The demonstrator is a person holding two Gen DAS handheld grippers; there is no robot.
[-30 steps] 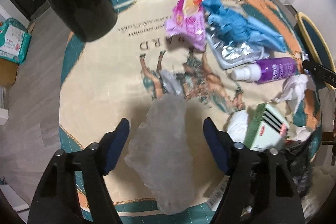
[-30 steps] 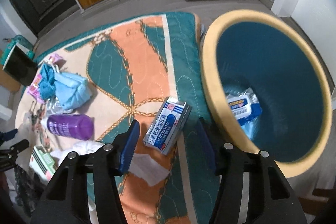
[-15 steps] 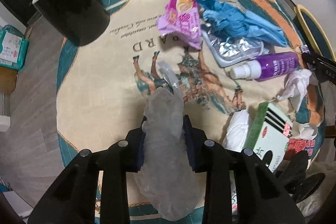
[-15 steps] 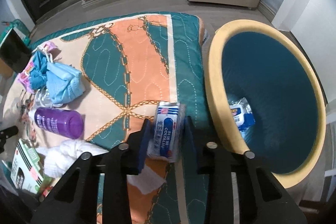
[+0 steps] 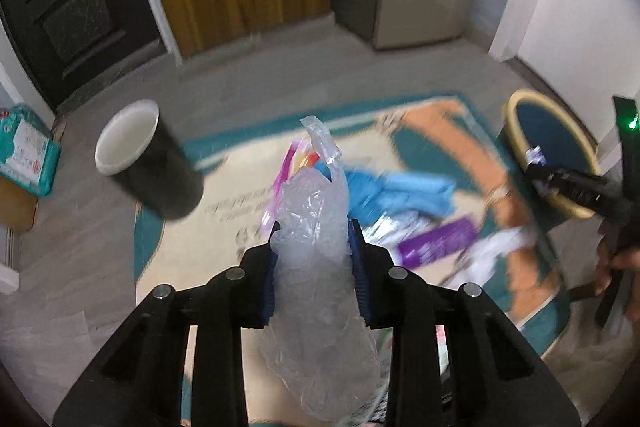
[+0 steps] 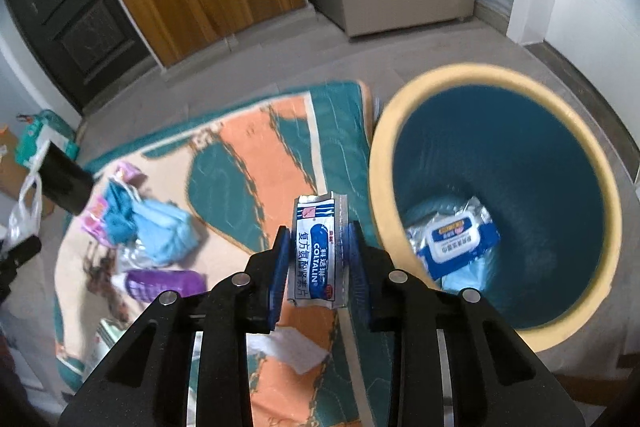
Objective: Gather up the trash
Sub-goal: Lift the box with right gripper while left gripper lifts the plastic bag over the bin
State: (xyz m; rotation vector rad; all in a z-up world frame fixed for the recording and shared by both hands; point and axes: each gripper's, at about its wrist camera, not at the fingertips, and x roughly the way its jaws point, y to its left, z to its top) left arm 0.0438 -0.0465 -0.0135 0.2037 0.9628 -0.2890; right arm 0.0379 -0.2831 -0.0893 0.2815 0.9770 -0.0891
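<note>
My left gripper (image 5: 314,243) is shut on a crumpled clear plastic bag (image 5: 316,267), lifted above the patterned rug (image 5: 224,203). In the right wrist view my right gripper (image 6: 318,247) is shut on a blue and white medicine packet (image 6: 318,251), held above the rug (image 6: 260,155) just left of the yellow-rimmed blue bin (image 6: 496,131). A wet-wipes pack (image 6: 456,239) lies at the bin's bottom. The bin (image 5: 520,111) also shows at the right of the left wrist view, with the right gripper (image 5: 538,163) in front of it.
On the rug lie blue cloth trash (image 6: 160,223), a purple bottle (image 6: 164,283), a pink wrapper (image 6: 94,223) and white tissue (image 6: 292,347). A black cup (image 5: 148,163) stands at the rug's left edge. Wooden doors and a cabinet stand behind on grey floor.
Both grippers closed on their items, the left on the plastic bag, the right on the packet. Both then lifted off the rug, the left one much more, tilting its view up toward the doors.
</note>
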